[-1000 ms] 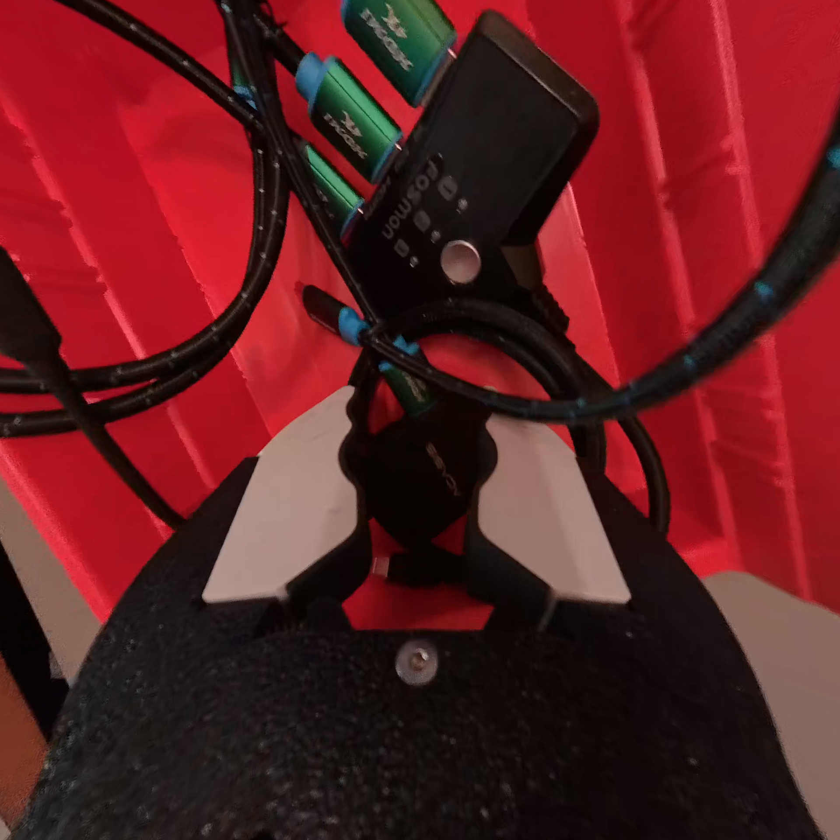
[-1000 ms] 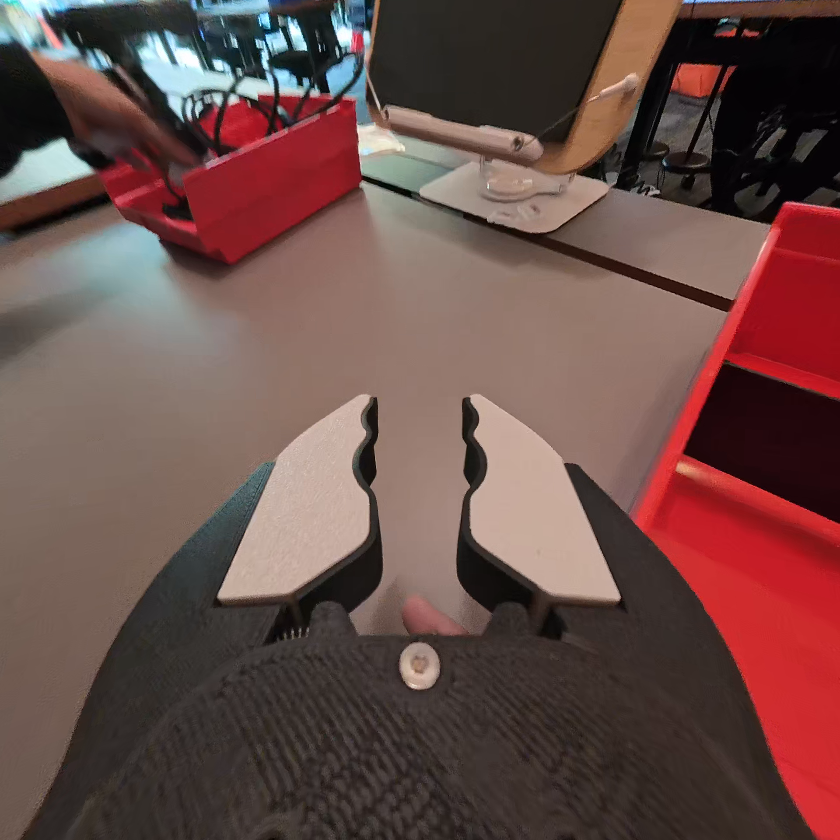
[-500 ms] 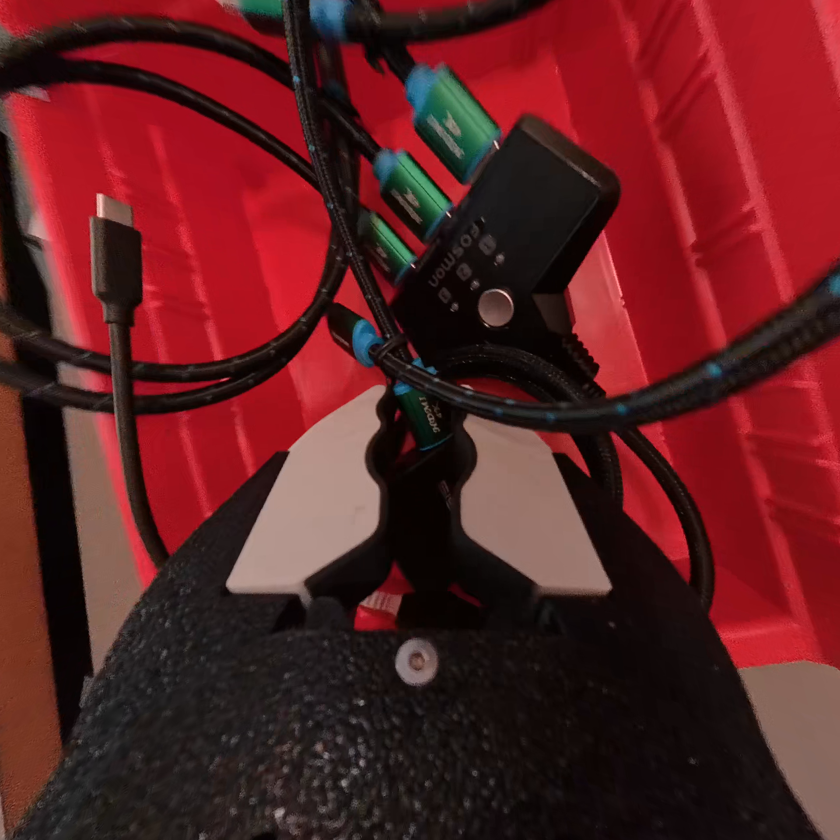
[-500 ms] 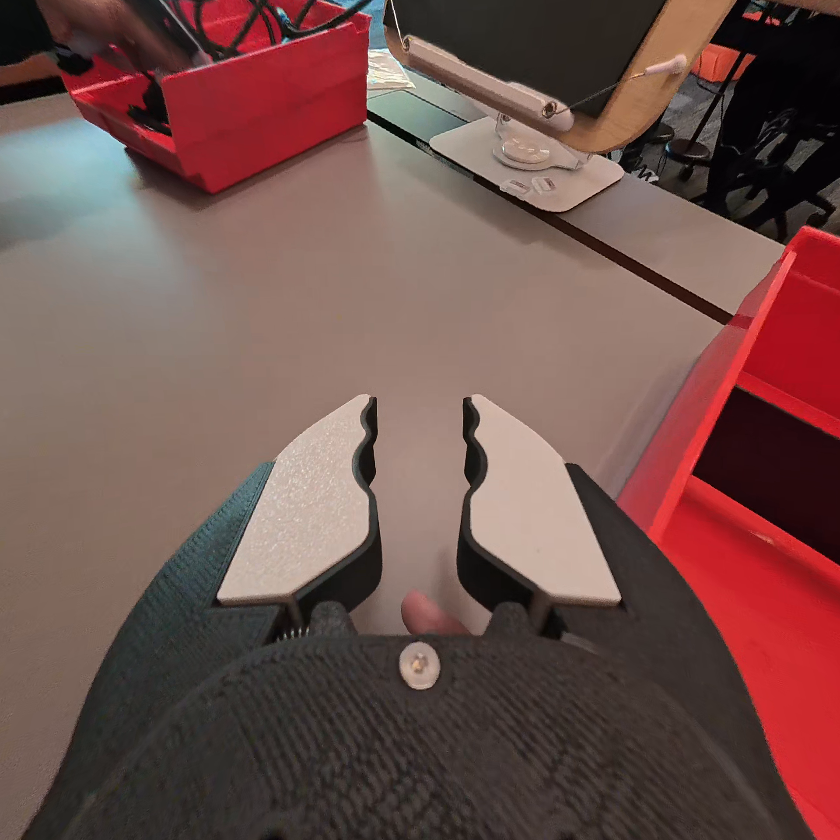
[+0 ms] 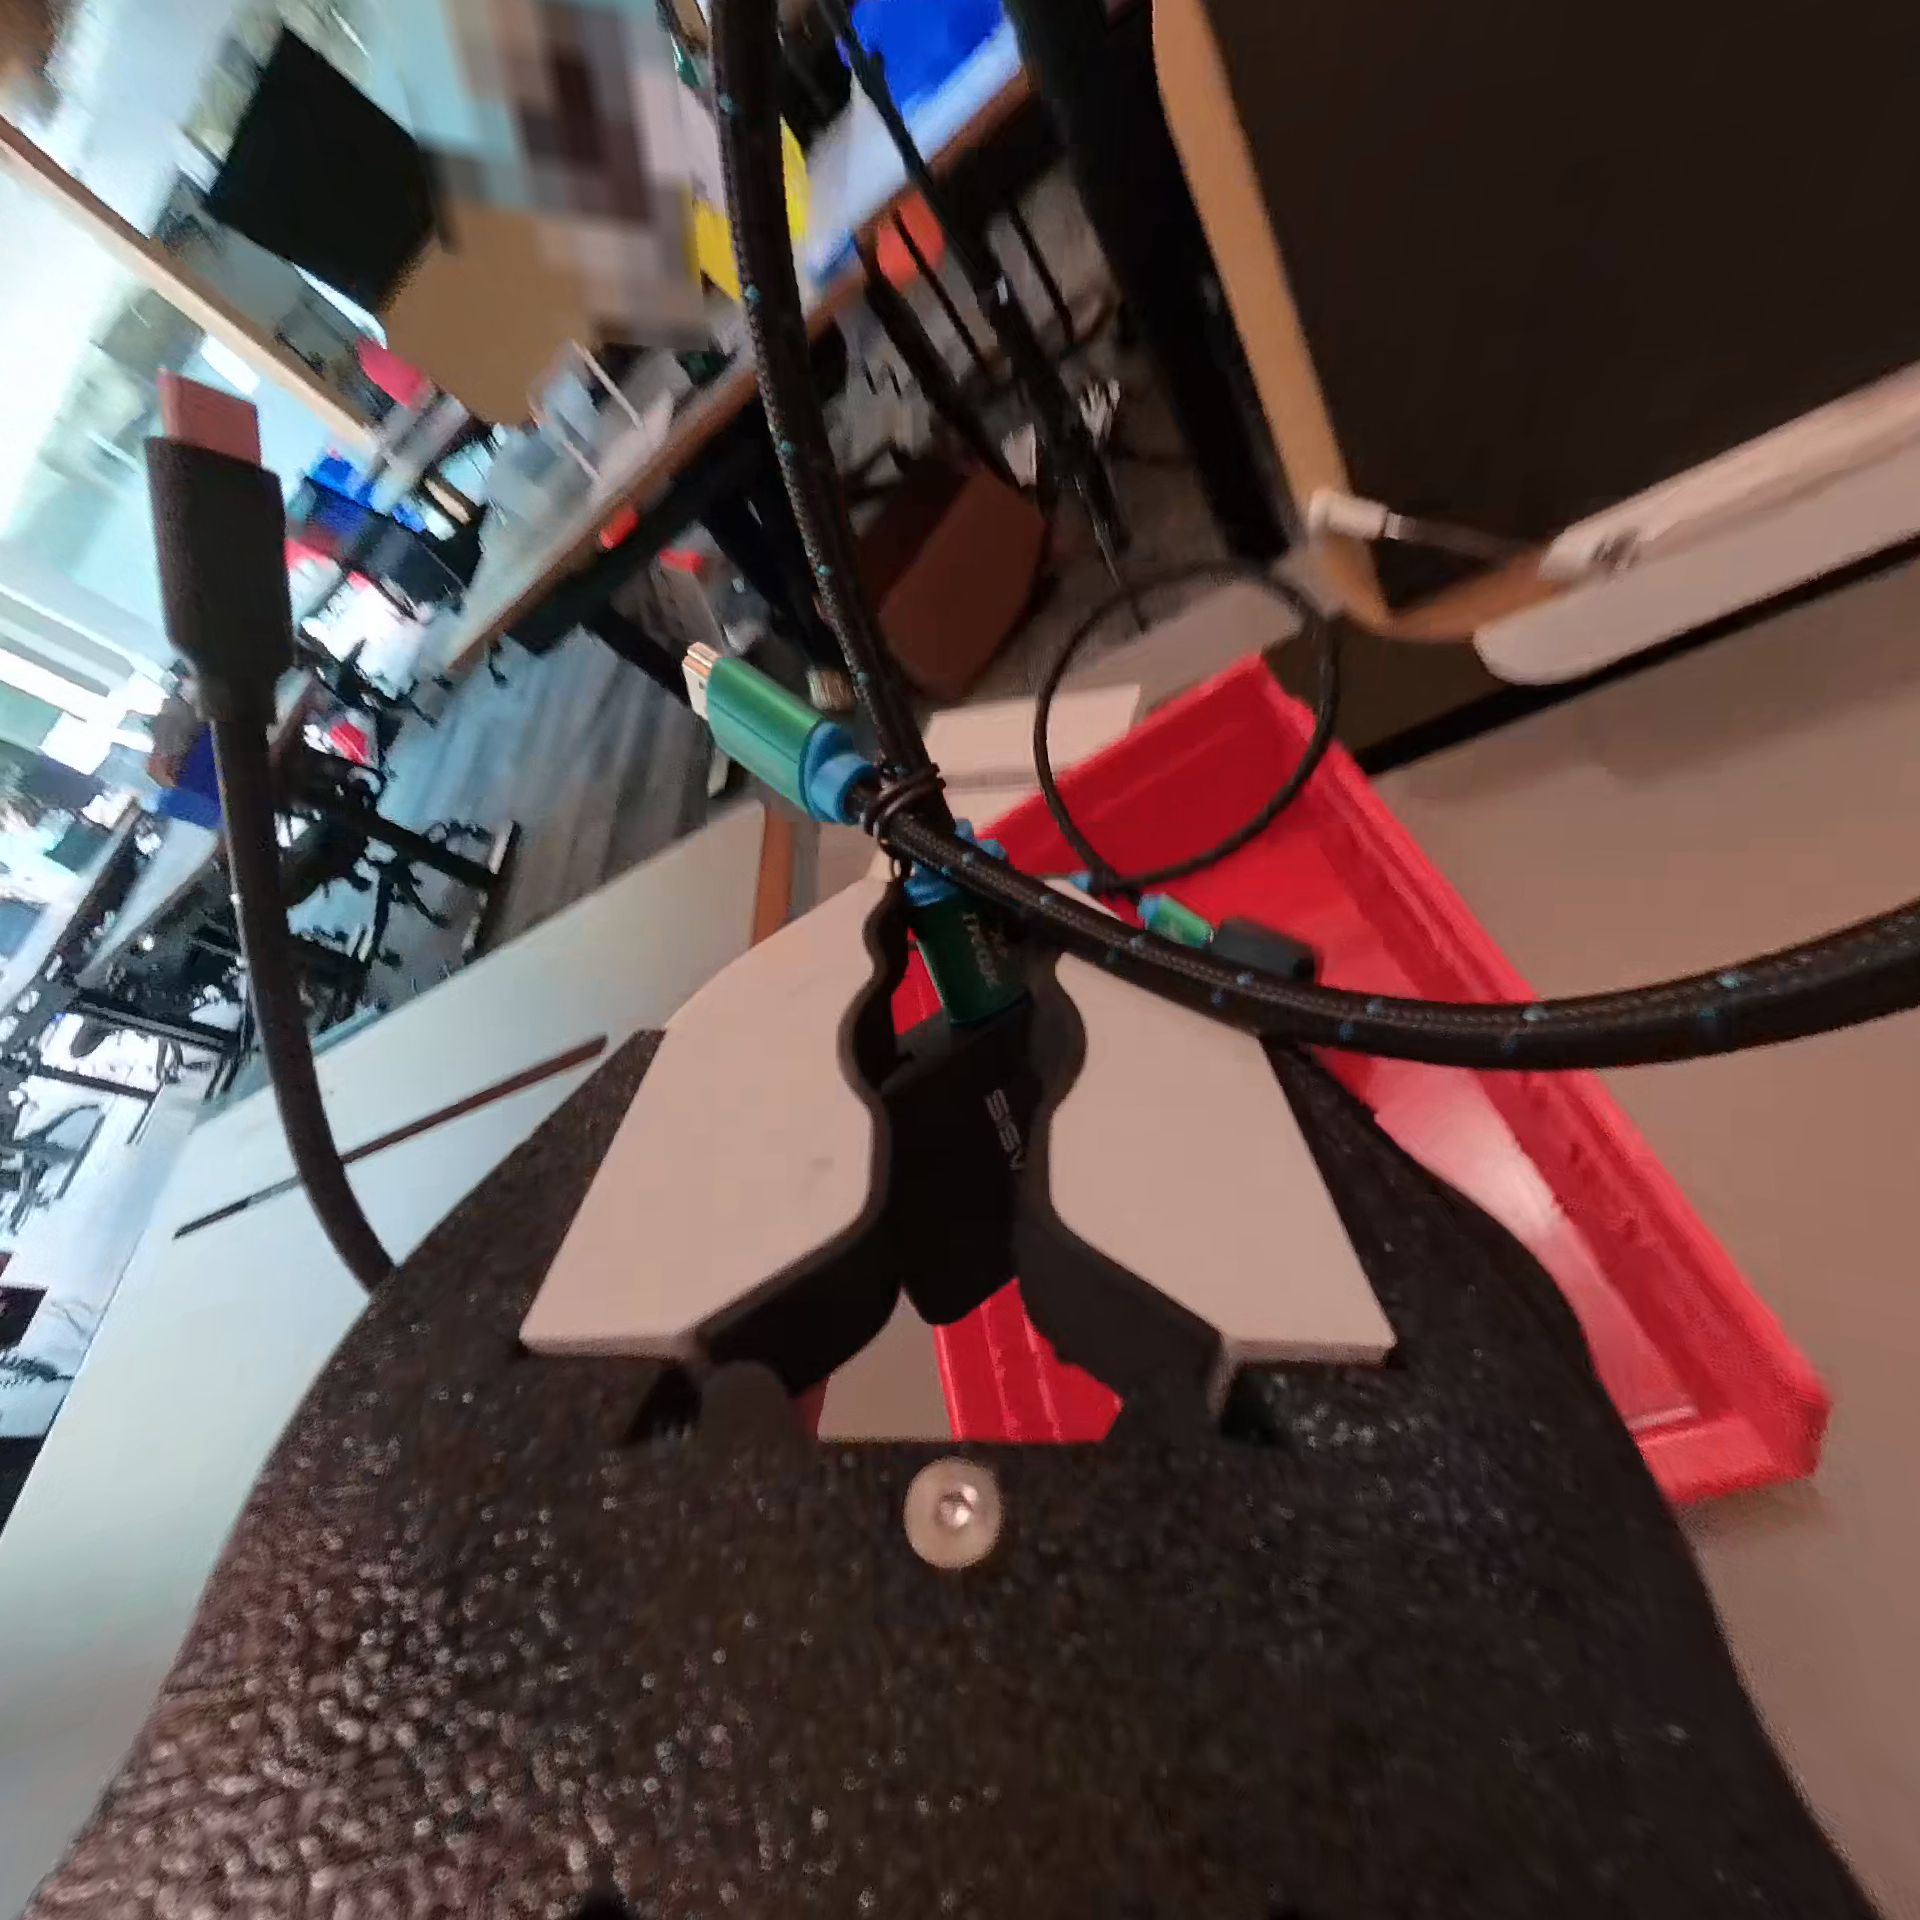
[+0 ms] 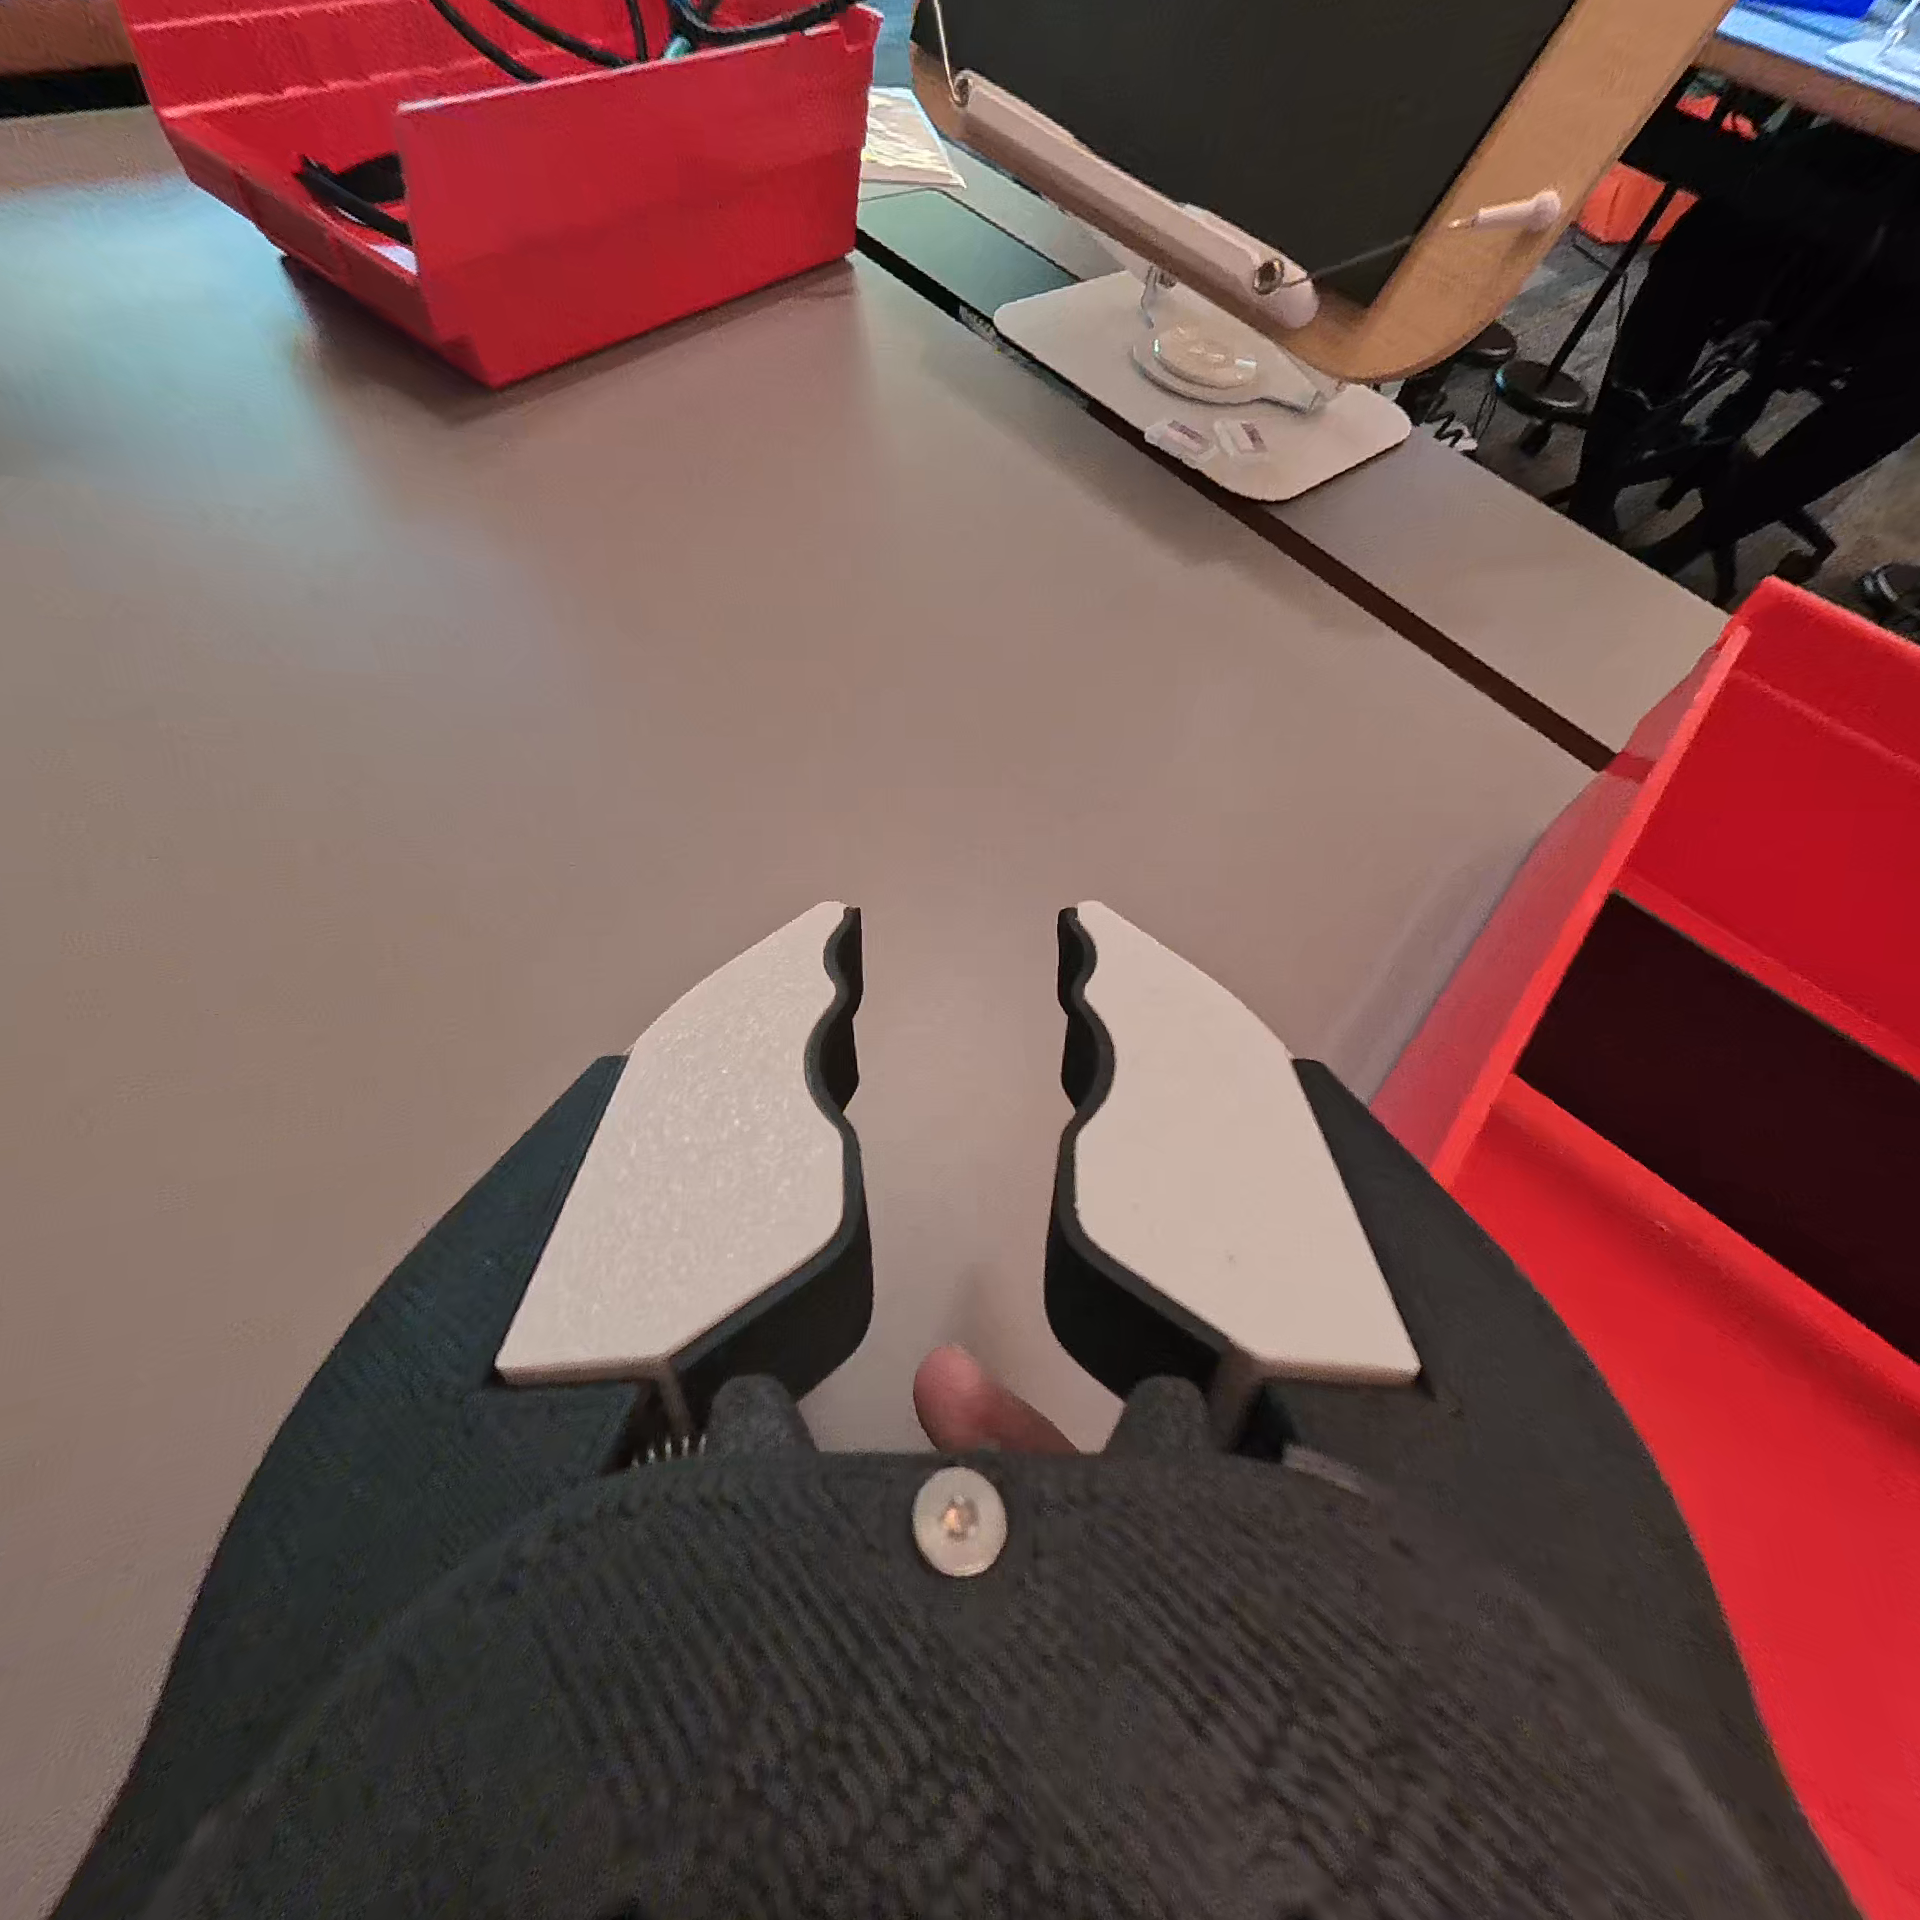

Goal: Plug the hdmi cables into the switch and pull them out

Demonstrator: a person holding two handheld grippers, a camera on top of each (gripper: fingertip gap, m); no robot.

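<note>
My left gripper [image 5: 966, 920] is shut on a small black connector block [image 5: 961, 1174] with a green HDMI plug [image 5: 971, 961] seated in its far end. It holds the block in the air, above and left of the red bin [image 5: 1455, 1039]. Black braided cables [image 5: 1351, 1023] hang from the grip, tied together by a thin wire. A loose green HDMI plug [image 5: 764, 717] sticks out to the left. A black plug [image 5: 213, 551] stands up on its cable at far left. The black switch box does not show clearly. My right gripper [image 6: 958, 925] is open and empty over the grey table [image 6: 520, 727].
The red bin with cables [image 6: 623, 187] stands at the table's far left in the right wrist view. A second red bin [image 6: 1714, 1143] is close on the right. A dark screen on a wooden stand with a white base [image 6: 1247, 416] stands at the back.
My left gripper has risen out of the red bin with the block and cables, and its view has swung up towards the room. My right gripper has moved nearer the far bin, still open.
</note>
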